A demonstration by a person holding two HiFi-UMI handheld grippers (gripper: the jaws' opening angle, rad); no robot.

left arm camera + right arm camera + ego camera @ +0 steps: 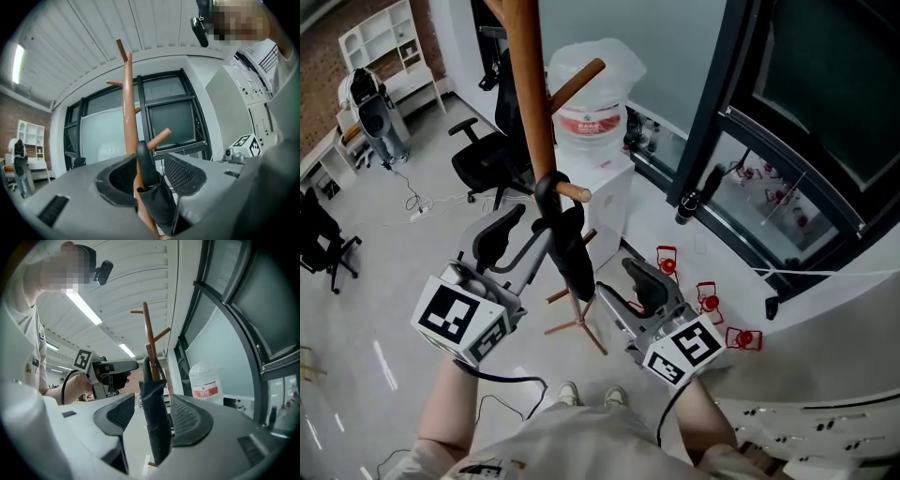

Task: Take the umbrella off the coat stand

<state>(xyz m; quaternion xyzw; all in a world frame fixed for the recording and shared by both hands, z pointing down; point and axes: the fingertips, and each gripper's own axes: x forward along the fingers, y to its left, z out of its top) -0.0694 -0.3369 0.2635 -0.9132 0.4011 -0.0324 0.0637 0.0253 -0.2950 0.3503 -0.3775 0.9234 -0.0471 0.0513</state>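
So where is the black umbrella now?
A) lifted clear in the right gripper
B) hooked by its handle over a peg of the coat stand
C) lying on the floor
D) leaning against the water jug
B: the head view shows the umbrella with its curved handle looped over a peg of the coat stand.

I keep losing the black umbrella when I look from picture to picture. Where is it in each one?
Head view: the umbrella is in the middle, hanging on the coat stand.
Left gripper view: bottom middle, between the jaws.
Right gripper view: low middle, between the jaws.
Shared landmark: the brown coat stand, upright behind the umbrella in both gripper views.
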